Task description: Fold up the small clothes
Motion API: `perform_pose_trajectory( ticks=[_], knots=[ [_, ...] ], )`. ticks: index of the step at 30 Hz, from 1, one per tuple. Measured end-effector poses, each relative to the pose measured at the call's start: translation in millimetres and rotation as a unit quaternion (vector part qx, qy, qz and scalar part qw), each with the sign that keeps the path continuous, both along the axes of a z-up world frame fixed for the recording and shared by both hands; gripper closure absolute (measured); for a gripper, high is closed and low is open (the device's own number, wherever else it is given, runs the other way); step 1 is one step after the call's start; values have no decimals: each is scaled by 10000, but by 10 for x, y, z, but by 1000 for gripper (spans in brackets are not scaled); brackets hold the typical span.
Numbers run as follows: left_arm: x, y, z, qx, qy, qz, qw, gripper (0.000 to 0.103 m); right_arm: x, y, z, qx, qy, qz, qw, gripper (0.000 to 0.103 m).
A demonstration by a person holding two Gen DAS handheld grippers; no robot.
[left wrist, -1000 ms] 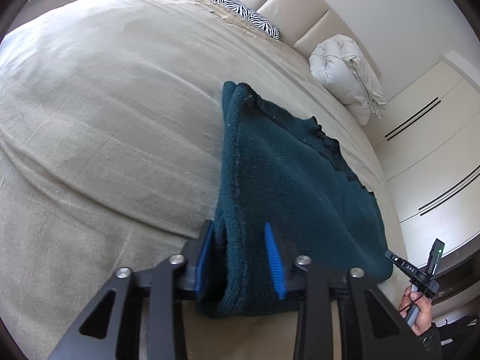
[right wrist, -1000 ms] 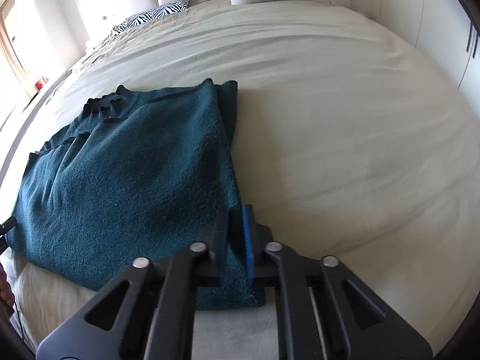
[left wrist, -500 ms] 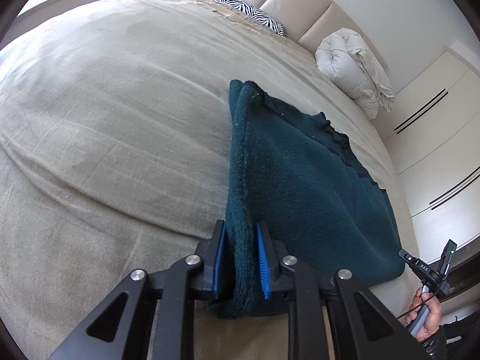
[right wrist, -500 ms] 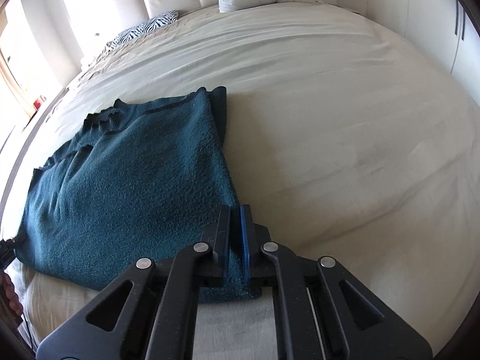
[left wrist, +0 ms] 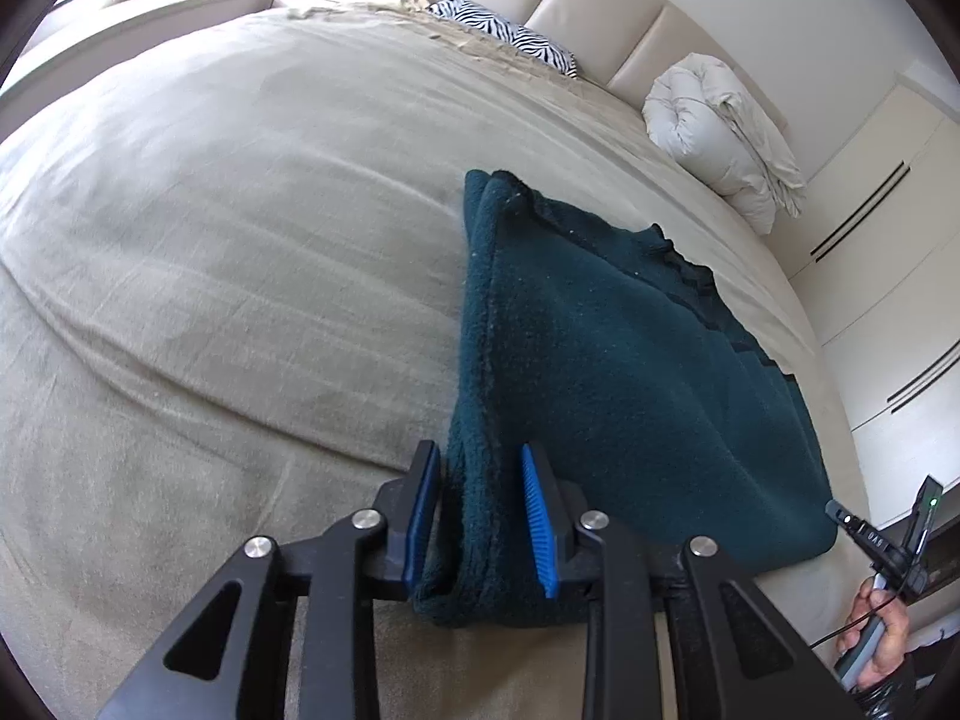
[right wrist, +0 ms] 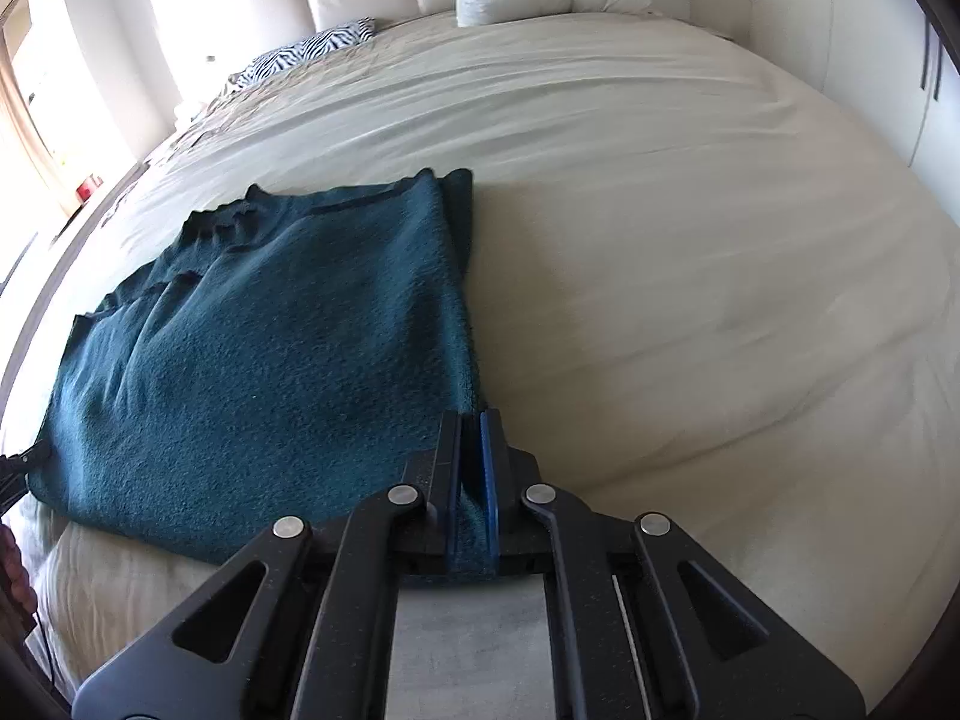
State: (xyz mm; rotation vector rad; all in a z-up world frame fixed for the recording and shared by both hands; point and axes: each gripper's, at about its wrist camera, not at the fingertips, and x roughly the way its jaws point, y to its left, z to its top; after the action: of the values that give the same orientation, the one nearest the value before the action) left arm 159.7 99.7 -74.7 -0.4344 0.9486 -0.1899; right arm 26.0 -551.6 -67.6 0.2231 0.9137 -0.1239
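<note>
Two claws: left claw [left wrist: 480,516] straddles sweater [left wrist: 600,360]; right claw [right wrist: 471,468] clamps corner.

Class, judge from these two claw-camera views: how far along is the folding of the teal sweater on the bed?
Done: the teal sweater lies doubled on the bed, layered edges stacked. In hand: the right claw is shut on one near corner; the left claw straddles the other corner, blue pads apart. Left: probably another fold, since a broad panel remains spread out.
</note>
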Motion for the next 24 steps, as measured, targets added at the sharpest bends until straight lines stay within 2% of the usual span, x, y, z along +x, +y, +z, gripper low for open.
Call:
perform_pose_trajectory(
  ticks=[4,8,16,21,24],
  knots=[
    [8,-49,9,159,-49,-127,9998,88,-54,-123,-53,254,6,-221,9994,98],
    [63,-41,3,206,-56,-188,9996,91,-146,-231,-132,589,-37,-430,9973,98],
    [69,-8,-24,234,-88,-273,9993,92,-161,-241,-201,681,-29,-492,9965,98],
    [60,57,-53,93,-70,-252,9996,92,-140,-243,-268,710,29,-455,9964,98],
    [52,110,-34,-58,-63,-287,9996,86,-111,-248,-282,807,83,-360,9961,96]
  ],
)
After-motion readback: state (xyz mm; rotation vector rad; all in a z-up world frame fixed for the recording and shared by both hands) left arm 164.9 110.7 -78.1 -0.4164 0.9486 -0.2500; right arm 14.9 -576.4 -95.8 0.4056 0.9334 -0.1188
